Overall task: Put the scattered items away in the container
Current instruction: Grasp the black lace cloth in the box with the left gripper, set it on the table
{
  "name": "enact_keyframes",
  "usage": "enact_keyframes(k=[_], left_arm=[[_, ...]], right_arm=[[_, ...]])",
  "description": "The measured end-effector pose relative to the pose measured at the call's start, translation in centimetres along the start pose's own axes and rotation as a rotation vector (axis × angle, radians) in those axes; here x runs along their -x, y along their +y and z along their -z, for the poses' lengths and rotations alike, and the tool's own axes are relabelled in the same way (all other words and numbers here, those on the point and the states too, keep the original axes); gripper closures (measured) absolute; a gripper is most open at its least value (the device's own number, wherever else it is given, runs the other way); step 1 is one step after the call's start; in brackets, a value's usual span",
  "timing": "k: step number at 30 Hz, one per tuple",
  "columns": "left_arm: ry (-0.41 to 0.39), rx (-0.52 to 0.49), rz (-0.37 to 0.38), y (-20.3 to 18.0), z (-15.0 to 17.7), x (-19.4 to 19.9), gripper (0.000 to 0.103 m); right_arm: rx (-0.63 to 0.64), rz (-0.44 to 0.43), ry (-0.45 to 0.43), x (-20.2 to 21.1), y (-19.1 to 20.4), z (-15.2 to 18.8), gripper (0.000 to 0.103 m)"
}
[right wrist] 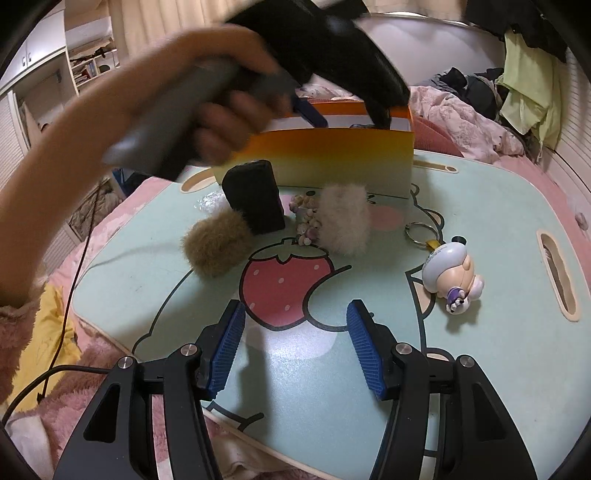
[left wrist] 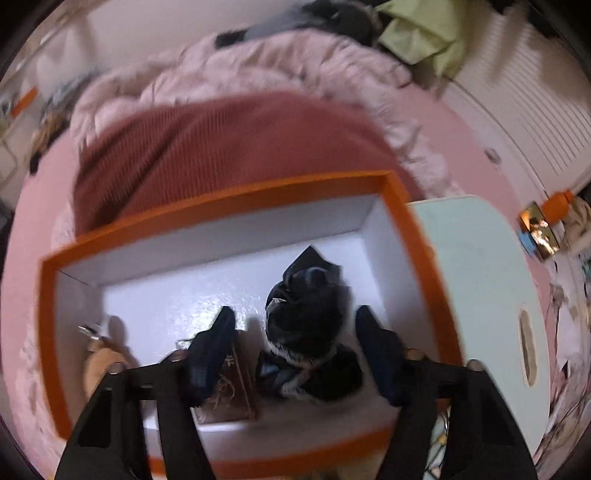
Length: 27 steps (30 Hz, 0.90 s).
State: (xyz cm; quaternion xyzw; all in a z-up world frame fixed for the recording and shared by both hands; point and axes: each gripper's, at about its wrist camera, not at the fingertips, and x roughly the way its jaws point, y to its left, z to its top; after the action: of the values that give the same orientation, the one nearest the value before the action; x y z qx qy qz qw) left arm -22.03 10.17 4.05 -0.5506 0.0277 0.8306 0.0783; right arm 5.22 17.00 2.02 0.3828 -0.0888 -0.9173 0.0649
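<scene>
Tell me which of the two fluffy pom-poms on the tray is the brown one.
The brown pom-pom is the left one, resting against the black case. The other, the white pom-pom, lies right of the shell trinket.

I am in a bedroom at home; under my work lies a bed with a pink fluffy bedspread (right wrist: 88, 384) and a rumpled pale pink quilt (left wrist: 258, 66), with dark clothes (right wrist: 469, 86) and a light green garment (right wrist: 524, 85) heaped at its far end; a mint-green lap desk printed with a cartoon strawberry (right wrist: 155, 295) sits on the bedding; white louvred wardrobe doors (left wrist: 535, 110) run along one side; cream shelving with books (right wrist: 86, 68) stands behind, beside pale curtains (right wrist: 155, 22); it is private, lived-in and untidy.
</scene>
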Motion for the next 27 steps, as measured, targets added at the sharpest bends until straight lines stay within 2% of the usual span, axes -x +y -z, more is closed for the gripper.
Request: enact_keyframes(k=[1, 3, 6, 11, 14, 18, 23, 27], left_arm=[[0.022, 0.01, 0.023, 0.2, 0.0, -0.7, 0.065], [0.013, 0.025, 0.047, 0.7, 0.3, -0.7, 0.073], [-0.063, 0.031, 0.094, 1.4, 1.1, 1.6, 0.074], [-0.206, 0.028, 0.199, 2.7, 3.1, 7.9, 0.074], [-0.295, 0.003, 0.26, 3.4, 5.8, 11.8, 0.074], [-0.349, 0.023, 0.324, 5.3, 10.1, 14.2, 0.074], [-0.371, 0.069, 0.282, 8.4, 15.4, 13.2, 0.074], [-0.345, 0.118, 0.308, 10.2, 18.5, 10.9, 0.073]], right_arm=[[-0.001, -0.001, -0.001, 0.0, 0.0, 0.0, 0.045], [-0.002, -0.005, -0.002, 0.0, 0.1, 0.0, 0.044], [-0.005, -0.013, -0.006, 0.2, 0.1, 0.1, 0.044], [-0.011, -0.02, -0.008, 0.2, 0.1, 0.2, 0.043], [-0.012, -0.021, -0.009, 0.3, 0.1, 0.2, 0.043], [-0.016, -0.023, -0.009, 0.4, 0.1, 0.2, 0.043], [-0.013, -0.018, -0.006, 0.4, 0.2, 0.2, 0.042], [-0.009, -0.014, -0.003, 0.4, 0.3, 0.2, 0.041]])
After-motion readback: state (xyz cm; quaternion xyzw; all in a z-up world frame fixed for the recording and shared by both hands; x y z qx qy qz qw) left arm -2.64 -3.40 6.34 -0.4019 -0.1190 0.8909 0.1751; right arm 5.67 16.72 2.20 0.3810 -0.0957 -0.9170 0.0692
